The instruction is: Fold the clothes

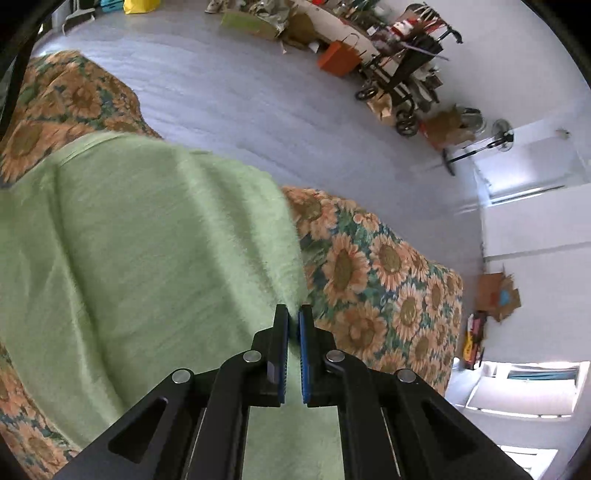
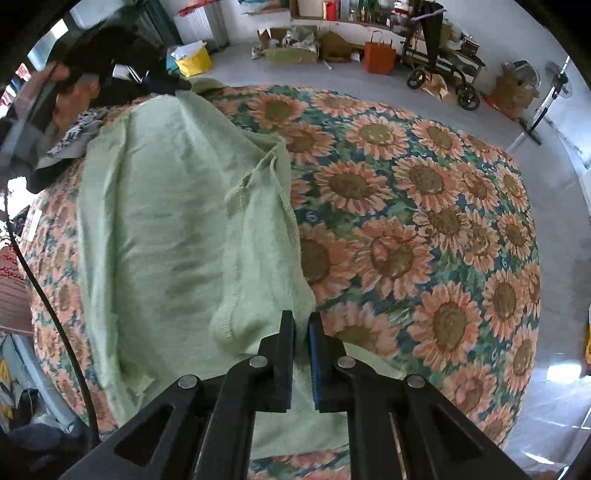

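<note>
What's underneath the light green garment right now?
The light green garment lies on a sunflower-print cover, which shows around its edges. Whatever lies beneath the cloth's middle is hidden. Both tongs, left and right, pinch its edge.

Green cloth (image 1: 155, 258) motion-blurred in left wrist view, weave unreadable, cut off at left and bottom edges; sunflower cover (image 2: 406, 229) under it hidden; dark blurred shape (image 2: 110, 55) top left in right wrist view, unidentifiable; shelf clutter (image 2: 354, 11) too small to tell
</note>
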{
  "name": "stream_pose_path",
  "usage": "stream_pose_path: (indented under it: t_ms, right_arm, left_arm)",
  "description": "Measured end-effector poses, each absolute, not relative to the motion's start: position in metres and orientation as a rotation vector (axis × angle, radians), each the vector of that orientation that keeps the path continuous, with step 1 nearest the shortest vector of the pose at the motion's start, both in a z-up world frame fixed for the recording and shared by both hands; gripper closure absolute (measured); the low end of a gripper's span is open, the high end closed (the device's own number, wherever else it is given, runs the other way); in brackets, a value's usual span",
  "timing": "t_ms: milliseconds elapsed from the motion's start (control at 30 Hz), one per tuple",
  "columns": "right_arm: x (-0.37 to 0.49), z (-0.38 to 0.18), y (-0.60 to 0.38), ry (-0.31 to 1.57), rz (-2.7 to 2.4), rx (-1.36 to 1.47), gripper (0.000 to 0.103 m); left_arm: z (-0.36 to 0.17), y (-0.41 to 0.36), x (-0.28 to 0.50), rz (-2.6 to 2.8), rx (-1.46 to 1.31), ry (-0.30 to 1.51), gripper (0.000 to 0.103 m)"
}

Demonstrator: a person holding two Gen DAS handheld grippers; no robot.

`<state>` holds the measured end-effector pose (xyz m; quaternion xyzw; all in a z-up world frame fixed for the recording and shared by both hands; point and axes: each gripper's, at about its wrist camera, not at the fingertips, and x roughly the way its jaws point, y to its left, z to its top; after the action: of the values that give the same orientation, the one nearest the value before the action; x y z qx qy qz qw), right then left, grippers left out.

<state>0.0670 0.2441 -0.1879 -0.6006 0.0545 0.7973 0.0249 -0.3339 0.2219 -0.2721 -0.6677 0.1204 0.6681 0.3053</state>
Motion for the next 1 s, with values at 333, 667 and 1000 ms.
stream_pose_path:
  t_ms: [333, 667, 1000]
  right_arm:
    - [0.095, -0.187, 0.211, 0.165, 2.493, -1.907, 0.095]
    - [0.108, -0.203, 0.158, 0.049, 2.508, -2.082, 0.095]
    - [0.122, -0.244, 0.145, -0.019, 2.437, -2.253, 0.094]
  left_arm:
    - [-0.268, 0.163, -0.345, 1.762, -1.790, 0.220, 0.098]
    - [-0.276, 0.130, -0.354, 1.778, -1.811, 0.268, 0.098]
    - [-0.296, 0.110, -0.356, 1.806, -1.847, 0.342, 0.098]
